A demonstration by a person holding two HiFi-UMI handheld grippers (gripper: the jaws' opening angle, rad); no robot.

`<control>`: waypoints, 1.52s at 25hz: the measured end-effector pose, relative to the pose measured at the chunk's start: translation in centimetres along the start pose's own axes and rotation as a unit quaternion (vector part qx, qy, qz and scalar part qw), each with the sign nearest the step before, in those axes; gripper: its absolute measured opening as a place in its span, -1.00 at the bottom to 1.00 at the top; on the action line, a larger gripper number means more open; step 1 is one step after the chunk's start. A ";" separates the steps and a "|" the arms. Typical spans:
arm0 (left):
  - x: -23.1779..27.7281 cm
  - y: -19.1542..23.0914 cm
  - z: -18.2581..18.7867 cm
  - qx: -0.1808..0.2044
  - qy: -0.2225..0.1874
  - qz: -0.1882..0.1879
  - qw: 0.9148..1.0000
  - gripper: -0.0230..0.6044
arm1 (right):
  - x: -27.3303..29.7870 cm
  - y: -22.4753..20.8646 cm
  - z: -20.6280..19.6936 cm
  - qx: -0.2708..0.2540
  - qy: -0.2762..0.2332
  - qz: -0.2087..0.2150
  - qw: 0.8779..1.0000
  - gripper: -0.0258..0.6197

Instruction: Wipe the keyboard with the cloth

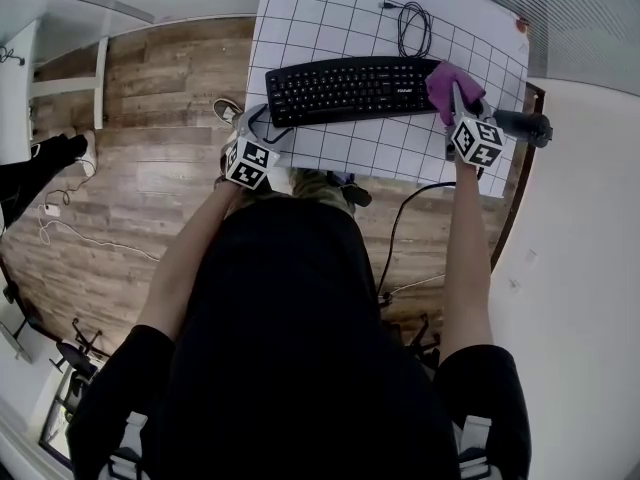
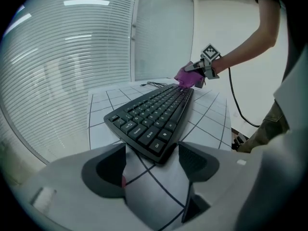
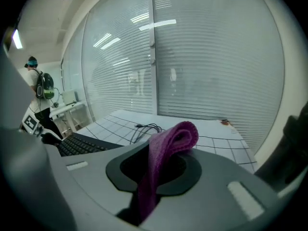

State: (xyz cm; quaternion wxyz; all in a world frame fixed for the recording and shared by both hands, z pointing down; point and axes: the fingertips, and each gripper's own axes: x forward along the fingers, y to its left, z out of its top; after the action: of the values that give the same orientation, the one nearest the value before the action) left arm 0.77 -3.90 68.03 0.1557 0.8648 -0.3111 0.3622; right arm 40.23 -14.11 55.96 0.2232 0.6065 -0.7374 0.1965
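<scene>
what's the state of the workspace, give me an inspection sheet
surface: white gridded table
job's things: keyboard lies flat; cloth at its right end
clutter: small orange thing at far edge
claws: left claw open at keyboard's left corner; right claw shut on cloth
cables: coiled cable behind keyboard; second cable hangs off near edge
surroundings: wood floor, blinds, person far off
</scene>
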 end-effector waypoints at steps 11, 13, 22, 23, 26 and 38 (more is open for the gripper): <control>0.0 0.0 0.1 -0.005 0.008 -0.002 1.000 0.11 | -1.8 -4.2 -0.5 -0.101 0.018 -0.096 0.990 -0.72; 0.0 0.1 0.2 -0.004 0.008 -0.001 1.000 0.11 | -2.1 -4.9 -0.4 -0.112 0.017 -0.111 0.987 -0.72; 0.1 0.0 -0.2 -0.007 0.013 -0.005 1.000 0.11 | 0.6 -2.1 -6.3 -0.078 0.085 -0.062 0.991 -0.72; 0.1 0.0 -0.2 -0.008 0.013 -0.005 1.000 0.11 | 1.0 -1.4 -6.8 -0.074 0.090 -0.054 0.992 -0.72; 0.1 0.1 -0.1 -0.008 0.012 -0.004 1.000 0.11 | 2.1 0.5 -7.7 -0.069 0.100 -0.037 0.992 -0.72; 0.2 0.0 -0.2 -0.008 0.015 -0.006 1.000 0.11 | 2.6 1.9 -8.4 -0.026 0.092 -0.035 0.995 -0.72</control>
State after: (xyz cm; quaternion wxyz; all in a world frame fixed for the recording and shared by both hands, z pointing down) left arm 0.79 -3.86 68.29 0.1692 0.8600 -0.3066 0.3712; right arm 38.71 -11.15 64.35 0.3122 0.6057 -0.6966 0.2245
